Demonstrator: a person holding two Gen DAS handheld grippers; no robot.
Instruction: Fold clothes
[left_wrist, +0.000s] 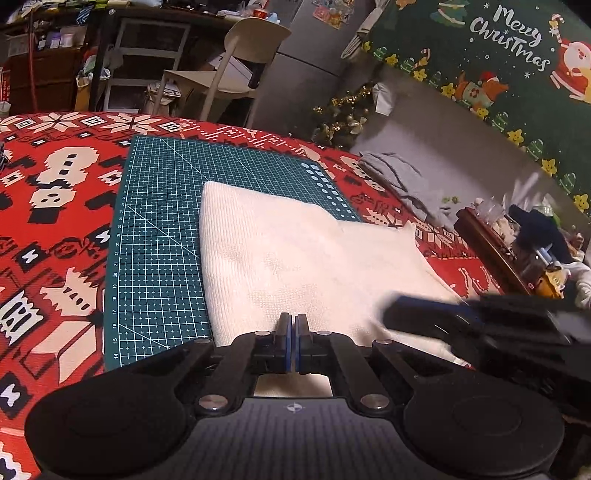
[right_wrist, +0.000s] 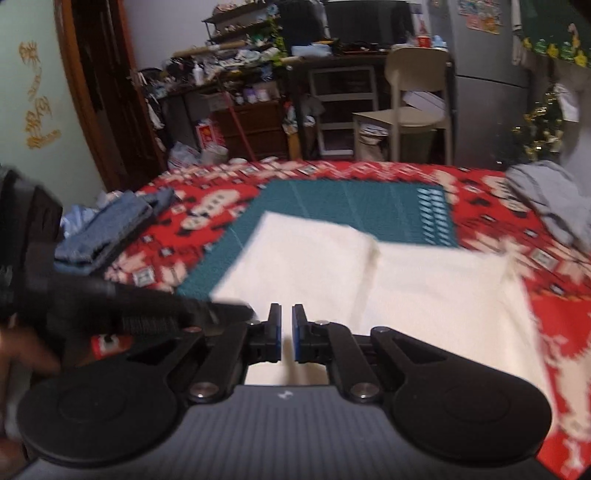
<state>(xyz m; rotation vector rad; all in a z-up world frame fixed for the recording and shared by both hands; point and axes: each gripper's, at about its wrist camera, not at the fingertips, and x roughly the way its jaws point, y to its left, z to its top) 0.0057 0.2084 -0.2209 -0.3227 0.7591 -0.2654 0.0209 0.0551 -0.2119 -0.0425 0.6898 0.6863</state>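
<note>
While I watch both feeds, I read this:
Left hand-held gripper (left_wrist: 294, 325): jaws together, holding nothing, above white garment (left_wrist: 295, 254).
Right hand-held gripper (right_wrist: 286, 325): slight gap, nothing held.
Garment: folded across green mat (left_wrist: 159, 221).
Right view only: blue jeans (right_wrist: 107, 229).

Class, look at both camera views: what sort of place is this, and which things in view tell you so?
Most likely a lived-in home room, decorated for Christmas. A refrigerator stands beside a cream chair, cluttered shelves line the back wall, and a Merry Christmas banner hangs above a small decorated tree.
</note>
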